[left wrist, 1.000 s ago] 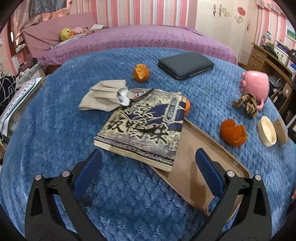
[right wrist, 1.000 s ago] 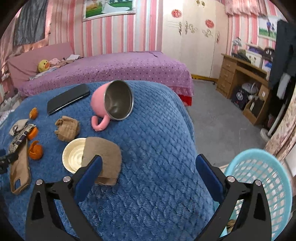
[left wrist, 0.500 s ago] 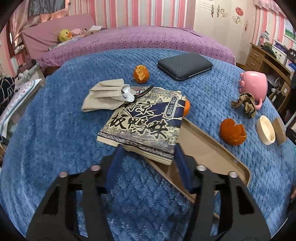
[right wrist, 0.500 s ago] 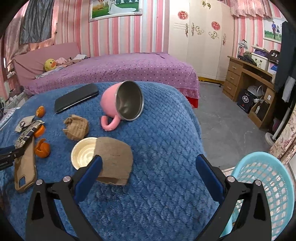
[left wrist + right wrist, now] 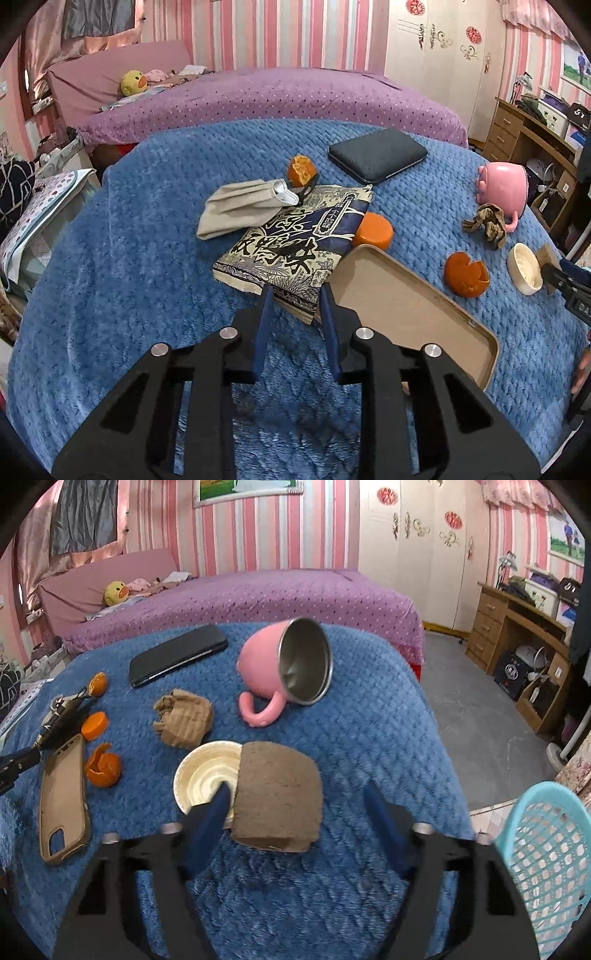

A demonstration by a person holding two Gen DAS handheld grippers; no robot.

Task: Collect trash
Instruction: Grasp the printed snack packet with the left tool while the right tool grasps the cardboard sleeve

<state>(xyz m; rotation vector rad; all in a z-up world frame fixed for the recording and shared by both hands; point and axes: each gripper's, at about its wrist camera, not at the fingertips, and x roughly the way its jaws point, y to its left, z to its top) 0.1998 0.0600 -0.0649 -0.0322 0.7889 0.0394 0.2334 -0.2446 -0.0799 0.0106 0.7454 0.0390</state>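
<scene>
trash: in the left wrist view we find a printed snack bag (image 5: 295,243) lying flat on the blue blanket (image 5: 129,277) that covers the surface, its near corner between the left claw (image 5: 295,306) fingers. we note the jaws have just been closing and now stand narrow; whether the pads press the corner we cannot tell. a beige cloth (image 5: 236,206) rests on the bag's far left edge. a tan phone case (image 5: 406,306) lies just right of the bag, an orange cap (image 5: 373,230) touches the bag's right edge, and orange peel (image 5: 465,275) lies further right.

in the right wrist view we see the right claw (image 5: 299,812) low over the blanket, jaws just been closing, part open. a brown cardboard piece (image 5: 277,794) lies between the fingers, its edge over a cream lid (image 5: 207,775). the left finger (image 5: 214,808) sits at the cardboard's left edge; the right finger stands apart from it. a pink mug (image 5: 288,668) lies tipped beyond. a blue basket (image 5: 546,849) stands on the floor at right.
</scene>
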